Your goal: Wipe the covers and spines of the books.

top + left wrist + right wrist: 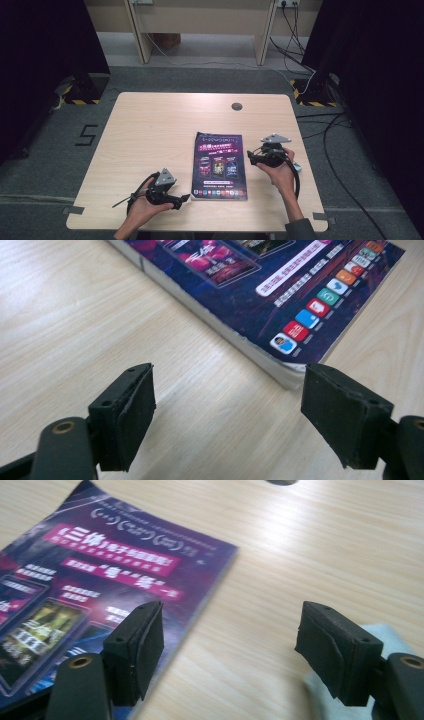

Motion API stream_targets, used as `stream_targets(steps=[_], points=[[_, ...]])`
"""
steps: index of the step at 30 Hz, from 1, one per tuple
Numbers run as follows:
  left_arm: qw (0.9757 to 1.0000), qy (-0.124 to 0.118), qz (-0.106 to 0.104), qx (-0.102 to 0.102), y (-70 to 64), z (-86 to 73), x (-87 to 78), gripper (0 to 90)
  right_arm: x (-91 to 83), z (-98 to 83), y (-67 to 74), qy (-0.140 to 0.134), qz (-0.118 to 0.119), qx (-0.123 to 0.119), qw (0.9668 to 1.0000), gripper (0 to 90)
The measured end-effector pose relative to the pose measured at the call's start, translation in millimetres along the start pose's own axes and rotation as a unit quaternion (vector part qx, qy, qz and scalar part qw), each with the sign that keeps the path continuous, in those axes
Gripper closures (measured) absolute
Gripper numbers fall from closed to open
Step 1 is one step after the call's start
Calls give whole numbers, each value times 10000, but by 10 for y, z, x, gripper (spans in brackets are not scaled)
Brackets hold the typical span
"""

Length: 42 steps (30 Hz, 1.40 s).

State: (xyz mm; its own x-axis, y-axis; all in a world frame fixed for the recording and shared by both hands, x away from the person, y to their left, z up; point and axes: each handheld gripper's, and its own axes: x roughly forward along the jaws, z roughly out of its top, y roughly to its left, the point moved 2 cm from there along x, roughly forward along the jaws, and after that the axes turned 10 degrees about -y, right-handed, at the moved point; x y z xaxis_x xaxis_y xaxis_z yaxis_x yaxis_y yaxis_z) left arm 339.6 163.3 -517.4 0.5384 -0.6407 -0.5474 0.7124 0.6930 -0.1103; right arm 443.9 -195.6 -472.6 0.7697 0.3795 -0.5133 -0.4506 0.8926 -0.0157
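Both grippers, left (184,199) and right (250,156), are held with jaws wide and empty beside the book (220,165), which lies flat mid-desk (150,130). An approach seems underway; next, an edge must be reached.

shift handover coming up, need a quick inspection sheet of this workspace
surface: light wooden table, round grommet near its far edge
job's things: purple magazine lying flat and closed, mid-table
clutter: pale blue cloth under the right tongs
grippers: left tongs open, near the magazine's corner, gripping nothing; right tongs open beside the magazine's edge, gripping nothing
cables: black cable looping from the left tongs; loose cables on the floor
surroundings: grey carpet, black curtains, wooden furniture legs behind
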Motion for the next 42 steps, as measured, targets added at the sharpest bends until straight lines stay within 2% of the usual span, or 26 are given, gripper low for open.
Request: stream_targets(steps=[5,8,11,15,18,21,32,42], points=[[9999,79,127,24,76,-37,-35,212,-105,-8,-187,-38,-185,143,9997,268],[9998,72,193,23,135,-60,-93,212,-137,-33,-284,2,-286,130,9995,276],[9995,50,309,8,202,-86,-160,212,-150,-63,-351,62,-339,166,9993,289],[9994,58,342,-13,255,-143,-212,210,-172,-86,-416,143,-430,206,9988,311],[9989,118,442,52,278,-169,-236,210,-195,-104,-467,147,-471,214,9986,321],[9986,77,522,93,296,-162,-254,210,-215,-124,-522,162,-522,282,9981,334],[9982,180,571,77,311,-178,-239,209,-259,-221,-701,251,-606,328,9973,379],[9984,157,549,46,304,-173,-228,209,-170,-372,-788,568,-665,294,9957,398]])
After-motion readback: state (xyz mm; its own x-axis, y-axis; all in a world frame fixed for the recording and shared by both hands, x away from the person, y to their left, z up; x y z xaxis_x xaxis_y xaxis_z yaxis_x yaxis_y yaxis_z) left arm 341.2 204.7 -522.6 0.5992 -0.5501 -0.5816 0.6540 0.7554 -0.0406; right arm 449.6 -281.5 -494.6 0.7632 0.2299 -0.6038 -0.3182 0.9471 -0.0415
